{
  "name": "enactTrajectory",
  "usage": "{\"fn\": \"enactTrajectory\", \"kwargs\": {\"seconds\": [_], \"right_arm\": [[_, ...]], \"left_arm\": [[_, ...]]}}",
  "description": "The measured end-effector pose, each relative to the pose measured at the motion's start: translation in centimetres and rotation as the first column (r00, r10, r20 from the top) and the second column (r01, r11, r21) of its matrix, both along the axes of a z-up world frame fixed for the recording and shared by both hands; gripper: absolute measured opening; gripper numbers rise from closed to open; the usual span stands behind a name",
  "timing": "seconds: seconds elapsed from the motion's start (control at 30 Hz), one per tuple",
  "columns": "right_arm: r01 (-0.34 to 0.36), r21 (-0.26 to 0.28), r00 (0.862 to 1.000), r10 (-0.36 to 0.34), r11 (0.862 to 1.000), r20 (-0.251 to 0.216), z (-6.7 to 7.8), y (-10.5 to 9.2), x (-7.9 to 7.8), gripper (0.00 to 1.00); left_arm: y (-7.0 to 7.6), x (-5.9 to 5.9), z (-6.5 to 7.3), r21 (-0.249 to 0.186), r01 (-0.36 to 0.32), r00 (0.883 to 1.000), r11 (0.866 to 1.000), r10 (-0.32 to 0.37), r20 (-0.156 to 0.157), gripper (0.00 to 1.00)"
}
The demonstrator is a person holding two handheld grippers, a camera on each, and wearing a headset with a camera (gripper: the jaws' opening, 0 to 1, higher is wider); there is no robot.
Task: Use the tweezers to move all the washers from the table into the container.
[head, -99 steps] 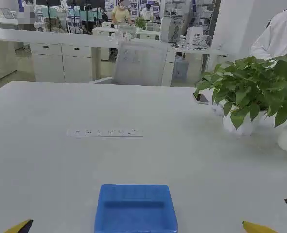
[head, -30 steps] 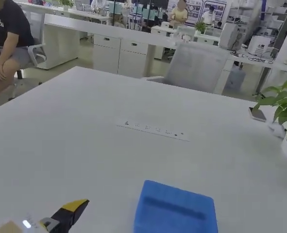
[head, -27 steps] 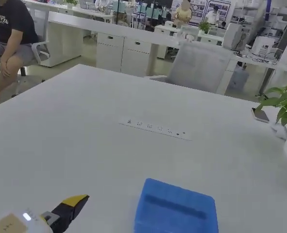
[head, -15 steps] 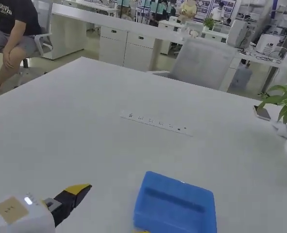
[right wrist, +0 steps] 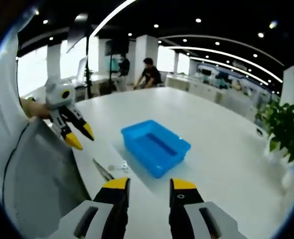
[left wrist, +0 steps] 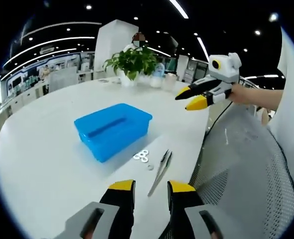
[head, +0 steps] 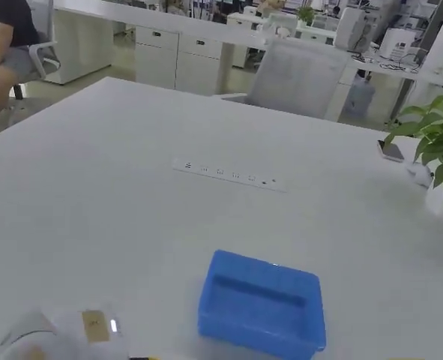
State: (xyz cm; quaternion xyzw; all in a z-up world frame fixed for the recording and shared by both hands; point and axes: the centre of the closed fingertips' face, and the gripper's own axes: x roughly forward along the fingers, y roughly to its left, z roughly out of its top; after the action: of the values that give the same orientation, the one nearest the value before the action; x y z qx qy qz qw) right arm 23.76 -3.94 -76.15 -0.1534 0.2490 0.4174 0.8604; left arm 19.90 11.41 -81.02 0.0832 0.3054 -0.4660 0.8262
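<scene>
Your left claw (left wrist: 151,188) has drawn back from beside the blue container (left wrist: 112,128) toward the near edge of the bench (left wrist: 42,164), jaws apart and empty, facing the tweezers (left wrist: 160,172). The washers (left wrist: 143,157) lie between tweezers and container. Your right claw (right wrist: 149,186) is also apart, so grasping the tweezers seems next.

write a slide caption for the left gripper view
Open left gripper faces metal tweezers and small silver washers beside the blue plastic container.

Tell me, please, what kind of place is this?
Probably an open-plan office or a lab. Rows of white desks with drawers stand behind the big white table. An office chair stands at the table's far edge, and a power strip sits on its top.
</scene>
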Motion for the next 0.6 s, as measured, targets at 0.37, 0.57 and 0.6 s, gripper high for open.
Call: {"fn": "enactTrajectory", "kwargs": {"seconds": [0.37, 0.57, 0.6], "right_arm": [[-0.068, 0.077, 0.997, 0.070, 0.995, -0.028, -0.6, 4.1, -0.2, 0.16], [-0.077, 0.084, 0.996, 0.080, 0.993, -0.035, -0.9, 4.8, -0.5, 0.14], [-0.076, 0.090, 0.996, 0.079, 0.993, -0.038, -0.9, 4.9, -0.5, 0.14]], "left_arm": [[-0.8, -0.6, -3.1, 0.154, 0.195, 0.981, 0.969, -0.190, -0.047, 0.09], [-0.5, -0.3, -4.5, 0.336, 0.302, 0.948, 0.892, -0.317, -0.011, 0.05], [-0.8, -0.5, -4.6, 0.329, 0.315, 0.945, 0.890, -0.325, -0.025, 0.04]]}}
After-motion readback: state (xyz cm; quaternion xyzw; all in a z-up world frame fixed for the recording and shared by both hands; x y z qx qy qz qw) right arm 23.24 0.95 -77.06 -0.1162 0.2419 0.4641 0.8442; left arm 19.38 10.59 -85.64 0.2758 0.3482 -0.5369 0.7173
